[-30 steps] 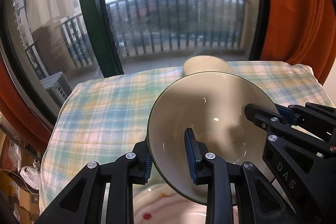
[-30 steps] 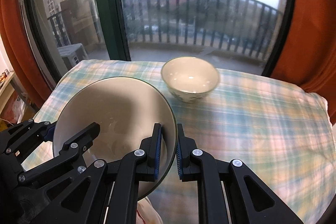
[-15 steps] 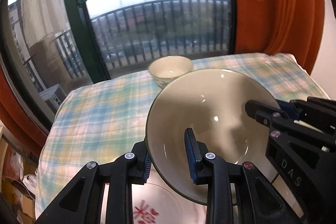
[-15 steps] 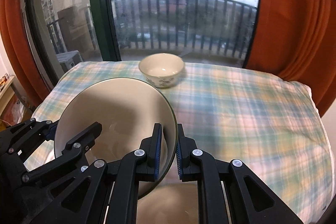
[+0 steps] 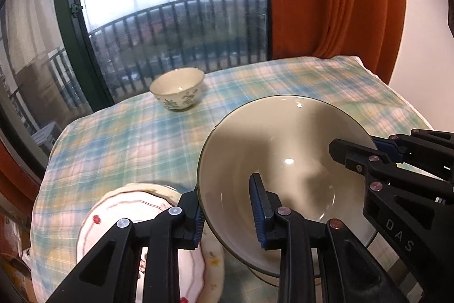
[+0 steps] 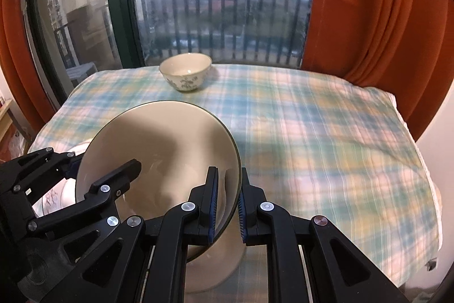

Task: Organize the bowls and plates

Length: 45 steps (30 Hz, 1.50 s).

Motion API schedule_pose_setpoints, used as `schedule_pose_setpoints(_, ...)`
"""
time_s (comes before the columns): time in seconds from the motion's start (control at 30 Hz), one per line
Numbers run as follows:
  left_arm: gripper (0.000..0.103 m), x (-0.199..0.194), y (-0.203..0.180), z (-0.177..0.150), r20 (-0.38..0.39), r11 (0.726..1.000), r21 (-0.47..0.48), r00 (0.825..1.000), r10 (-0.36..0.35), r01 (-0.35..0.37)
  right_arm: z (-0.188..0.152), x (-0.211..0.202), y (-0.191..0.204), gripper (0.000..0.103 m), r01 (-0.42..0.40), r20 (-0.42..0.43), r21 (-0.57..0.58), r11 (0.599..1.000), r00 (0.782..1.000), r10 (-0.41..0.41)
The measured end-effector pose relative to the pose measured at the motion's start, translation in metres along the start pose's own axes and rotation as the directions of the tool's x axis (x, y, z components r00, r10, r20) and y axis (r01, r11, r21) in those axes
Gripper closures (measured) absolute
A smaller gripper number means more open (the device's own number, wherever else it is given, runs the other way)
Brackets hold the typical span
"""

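Note:
A large cream bowl (image 5: 286, 149) with a dark rim is held above the checked table. My left gripper (image 5: 227, 217) is shut on its near left rim. My right gripper (image 6: 227, 203) is shut on its right rim; the bowl (image 6: 159, 155) fills the left of the right wrist view. A small floral bowl (image 5: 178, 88) stands at the table's far edge, also in the right wrist view (image 6: 185, 74). White plates with red flowers (image 5: 113, 220) lie stacked under the left gripper.
The checked cloth (image 6: 326, 132) covers the whole table. A window with a dark green frame (image 5: 71, 27) and balcony railing is behind it. Orange curtains (image 6: 383, 19) hang at the right.
Both grippers have pulled the large bowl back towards me and away from the small bowl. The stacked plates have come into view under the left gripper.

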<state>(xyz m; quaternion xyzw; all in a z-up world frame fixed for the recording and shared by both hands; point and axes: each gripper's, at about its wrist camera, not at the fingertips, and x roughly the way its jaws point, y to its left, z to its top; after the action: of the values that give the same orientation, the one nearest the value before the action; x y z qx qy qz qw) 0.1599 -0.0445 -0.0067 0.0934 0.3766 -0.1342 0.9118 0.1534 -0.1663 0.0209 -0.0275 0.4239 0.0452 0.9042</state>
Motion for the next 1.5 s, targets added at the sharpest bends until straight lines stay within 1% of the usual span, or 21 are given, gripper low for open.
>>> schedule_pose_setpoints(0.1, 0.077, 0.006, -0.005, -0.006, -0.025, 1.000, 0.010, 1.000, -0.008, 0.008, -0.009, 0.001, -0.005, 0.088, -0.005, -0.015, 0.013, 1.000, 1.000, 0.005)
schedule_pose_setpoints(0.33, 0.077, 0.019, -0.011, -0.024, -0.081, 1.000, 0.024, 0.997, -0.014, 0.016, -0.030, 0.018, -0.008, 0.087, -0.023, -0.070, 0.019, 1.000, 0.997, 0.025)
schedule_pose_setpoints(0.5, 0.077, 0.027, -0.015, -0.033, -0.112, 0.999, 0.028, 0.993, -0.028, 0.031, -0.039, 0.025, -0.009, 0.087, -0.024, -0.083, 0.019, 1.000, 0.996, 0.025)
schedule_pose_setpoints(0.67, 0.077, 0.025, -0.019, -0.036, -0.093, 0.999, 0.036, 0.996, -0.015, 0.019, -0.042, 0.023, -0.006, 0.087, 0.006, -0.055, -0.006, 1.000, 0.998, -0.006)
schedule_pose_setpoints(0.73, 0.077, 0.023, -0.020, -0.038, -0.075, 0.999, 0.032, 0.997, -0.012, 0.015, -0.046, 0.023, -0.003, 0.083, 0.024, -0.042, -0.024, 0.999, 0.999, -0.025)
schedule_pose_setpoints(0.83, 0.075, 0.026, -0.020, -0.043, -0.063, 1.000, 0.025, 0.998, -0.006, 0.007, -0.051, 0.027, 0.005, 0.077, 0.096, -0.023, -0.068, 0.993, 0.995, -0.098)
schedule_pose_setpoints(0.87, 0.075, 0.026, -0.020, -0.043, -0.059, 1.000, 0.026, 0.998, -0.004, 0.006, -0.052, 0.029, 0.004, 0.073, 0.086, -0.037, -0.062, 0.994, 0.995, -0.088)
schedule_pose_setpoints(0.9, 0.073, 0.026, -0.019, -0.044, -0.059, 1.000, 0.024, 0.998, -0.004, 0.005, -0.053, 0.030, 0.003, 0.073, 0.080, -0.040, -0.059, 0.995, 0.996, -0.083)
schedule_pose_setpoints(0.97, 0.073, 0.026, -0.017, -0.043, -0.063, 1.000, 0.010, 0.998, -0.014, 0.015, -0.054, 0.029, 0.003, 0.070, 0.076, -0.032, -0.059, 0.995, 0.996, -0.078)
schedule_pose_setpoints(1.07, 0.070, 0.025, -0.014, -0.043, -0.060, 1.000, -0.006, 0.998, -0.018, 0.017, -0.053, 0.029, 0.003, 0.070, 0.073, -0.039, -0.052, 0.996, 0.996, -0.075)
schedule_pose_setpoints(1.1, 0.067, 0.025, -0.012, -0.042, -0.060, 1.000, -0.011, 0.998, -0.016, 0.016, -0.053, 0.028, 0.003, 0.069, 0.073, -0.039, -0.052, 0.996, 0.996, -0.075)
schedule_pose_setpoints(1.13, 0.065, 0.025, -0.010, -0.042, -0.060, 1.000, -0.020, 0.998, -0.017, 0.015, -0.053, 0.028, 0.002, 0.067, 0.072, -0.039, -0.052, 0.996, 0.996, -0.074)
schedule_pose_setpoints(1.2, 0.063, 0.023, -0.005, -0.041, -0.051, 0.999, -0.032, 0.998, -0.024, 0.022, -0.052, 0.028, 0.002, 0.058, 0.080, -0.036, -0.049, 0.996, 0.996, -0.082)
schedule_pose_setpoints(1.27, 0.058, 0.020, 0.001, -0.040, -0.035, 0.999, -0.045, 0.999, -0.021, 0.019, -0.050, 0.026, -0.001, 0.041, 0.092, -0.026, -0.037, 0.995, 0.995, -0.093)
schedule_pose_setpoints(1.33, 0.048, 0.016, 0.008, -0.036, -0.014, 0.998, -0.062, 1.000, -0.001, 0.000, -0.046, 0.023, -0.003, 0.037, 0.095, -0.014, -0.025, 0.995, 0.995, -0.096)
schedule_pose_setpoints(1.5, 0.038, 0.006, 0.020, -0.022, 0.035, 0.997, -0.074, 0.999, 0.038, -0.035, -0.030, 0.017, -0.002, 0.035, 0.079, 0.022, -0.019, 0.997, 0.997, -0.079)
